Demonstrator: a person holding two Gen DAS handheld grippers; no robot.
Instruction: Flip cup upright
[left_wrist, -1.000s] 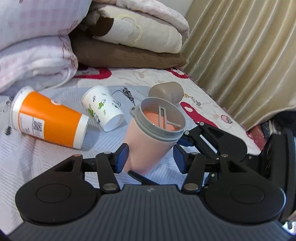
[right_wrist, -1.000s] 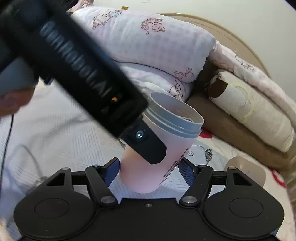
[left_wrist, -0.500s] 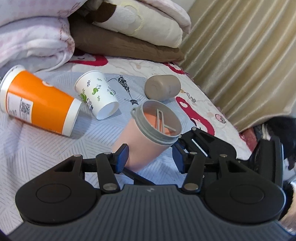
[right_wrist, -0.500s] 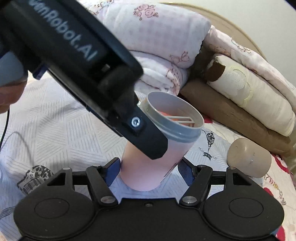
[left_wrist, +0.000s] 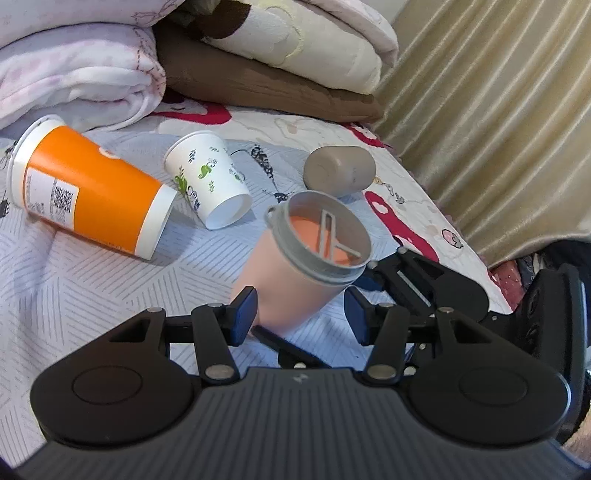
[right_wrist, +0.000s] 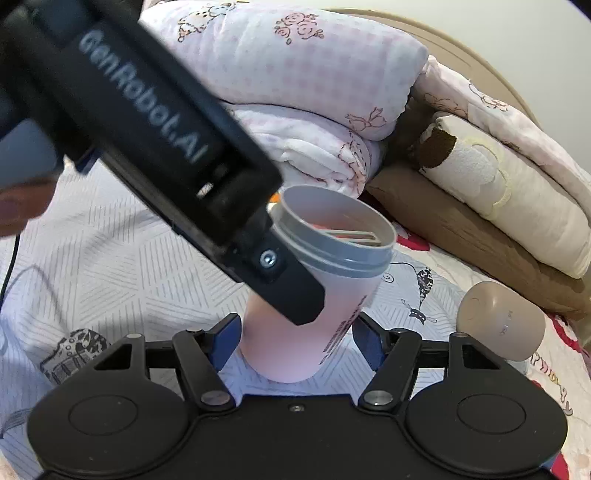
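Observation:
A pink shaker cup (left_wrist: 291, 280) with a grey rim stands on the bed, mouth up and leaning a little. It also shows in the right wrist view (right_wrist: 314, 310). My left gripper (left_wrist: 300, 314) is open, its blue pads either side of the cup's base with gaps. My right gripper (right_wrist: 297, 341) is open around the cup's base, the pads apart from it. The left gripper's body (right_wrist: 166, 147) crosses the right wrist view and hides the cup's left side.
An orange paper cup (left_wrist: 88, 192) and a small white printed paper cup (left_wrist: 210, 181) lie on their sides on the bed sheet (left_wrist: 74, 288). A beige cap (left_wrist: 338, 170) lies behind the shaker. Folded blankets (left_wrist: 258, 74) are stacked at the back, a curtain (left_wrist: 498, 129) hangs right.
Both grippers have drawn back a little from the pink cup and stayed open. The cup now leans slightly more to the right in the left wrist view.

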